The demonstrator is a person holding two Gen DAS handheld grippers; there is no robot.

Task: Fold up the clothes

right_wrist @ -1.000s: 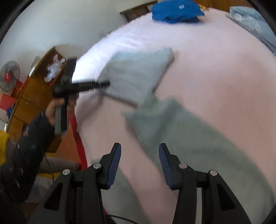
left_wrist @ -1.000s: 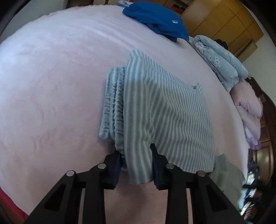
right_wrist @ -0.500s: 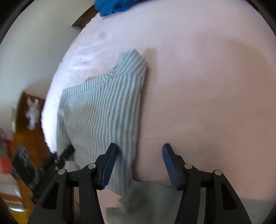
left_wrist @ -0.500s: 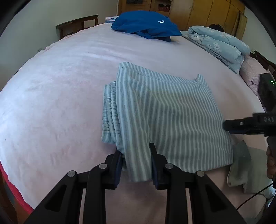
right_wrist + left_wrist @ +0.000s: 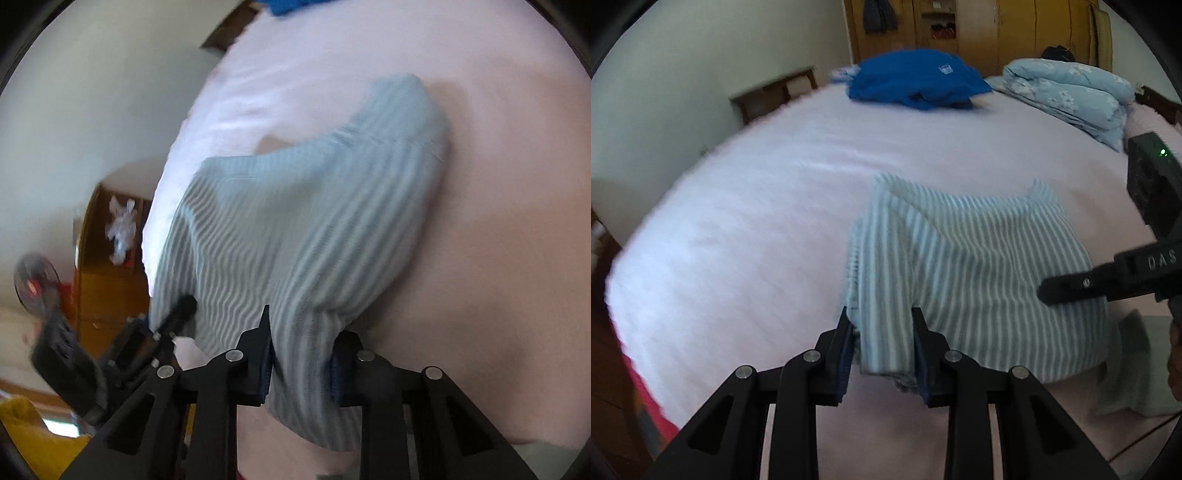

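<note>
Right tool (image 5: 301, 347) now clamps striped cloth (image 5: 303, 236) — left tool (image 5: 882, 339) grips its near edge

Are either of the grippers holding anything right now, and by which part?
Both hold the striped garment by its near edge: the left gripper at the left near corner, the right gripper at the other near corner.

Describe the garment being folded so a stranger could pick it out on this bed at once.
Start at the wide pale pink bed. At its near edge lies the striped garment, gripped by the left gripper and the right gripper. Its thin blue-and-white stripes distinguish it from the solid blue clothing and the floral light-blue quilt at the far side.
</note>
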